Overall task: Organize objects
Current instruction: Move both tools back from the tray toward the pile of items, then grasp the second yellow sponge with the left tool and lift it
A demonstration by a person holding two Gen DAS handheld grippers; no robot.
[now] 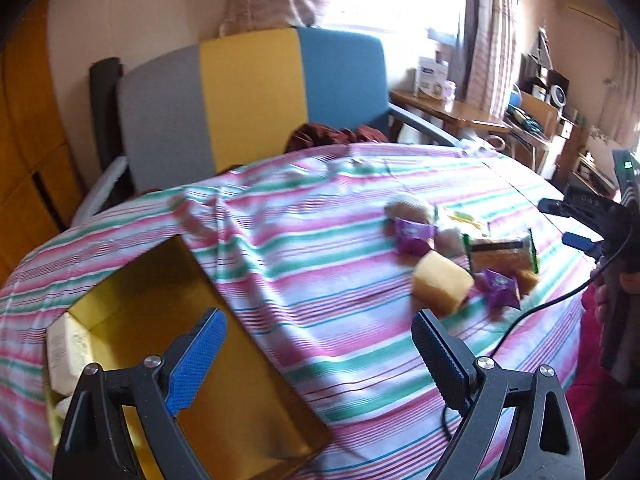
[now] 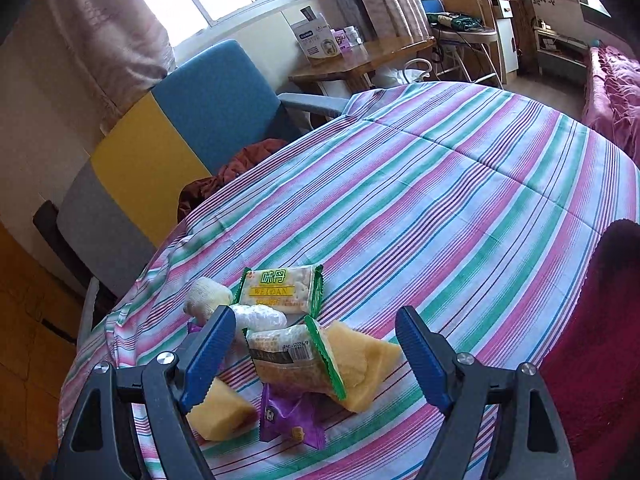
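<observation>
box interior partly hidden by left gripper.

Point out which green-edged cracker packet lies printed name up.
The far cracker packet, reading WEIDAN, lies beside the white roll. The near cracker packet shows its barcode instead.

matt striped cloth, glossy gold tray, shiny plastic wrappers, porous sponges.

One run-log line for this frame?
left gripper: open, over gold box | right gripper: open, above snack pile, green-edged packet between fingers | nothing held
</observation>
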